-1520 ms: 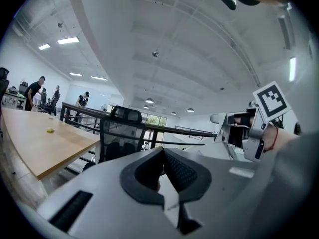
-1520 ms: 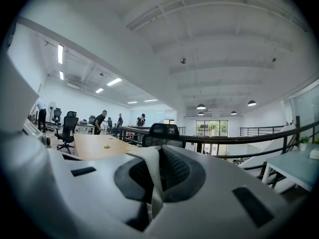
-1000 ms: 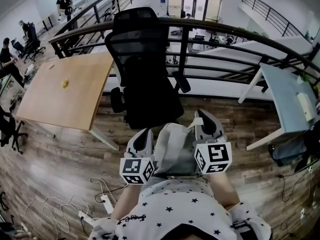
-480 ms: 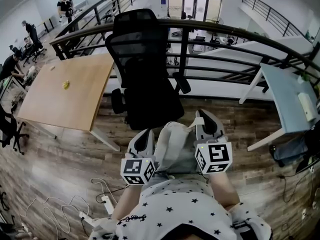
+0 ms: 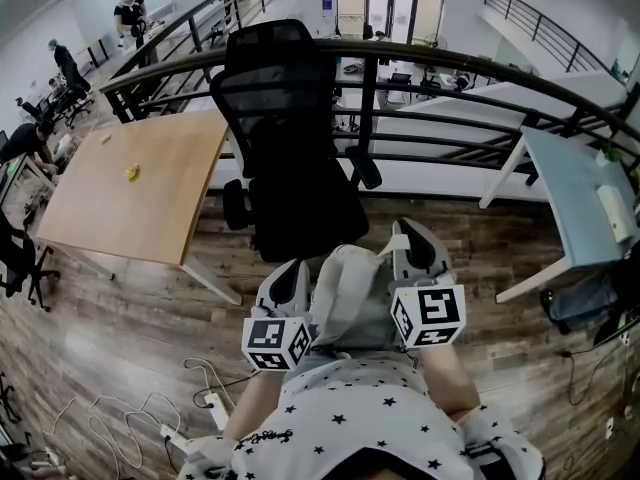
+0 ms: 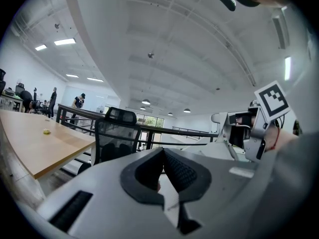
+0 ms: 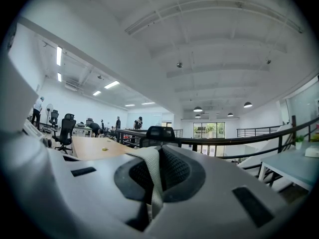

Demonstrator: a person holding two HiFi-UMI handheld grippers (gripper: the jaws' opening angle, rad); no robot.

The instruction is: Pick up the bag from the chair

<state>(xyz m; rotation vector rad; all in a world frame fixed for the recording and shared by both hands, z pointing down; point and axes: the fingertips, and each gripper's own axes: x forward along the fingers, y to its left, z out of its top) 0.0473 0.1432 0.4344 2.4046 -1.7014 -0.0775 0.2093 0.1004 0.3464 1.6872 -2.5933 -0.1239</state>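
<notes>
Lower centre of the head view: we hold the bag (image 5: 350, 293) seemingly clear of the chair (image 5: 290, 148) — left gripper (image 5: 290, 280) and right gripper (image 5: 412, 248) both pinching it, the right on a strap (image 7: 154, 176) — unchanged over the last second, so the pick-up looks complete.

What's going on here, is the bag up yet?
A person holds a grey bag between two handheld grippers, close in front of their body. The right gripper is clamped on a strap of the bag. The left gripper is shut on its other side. The black office chair ahead looks bare, so the bag is off it.
</notes>
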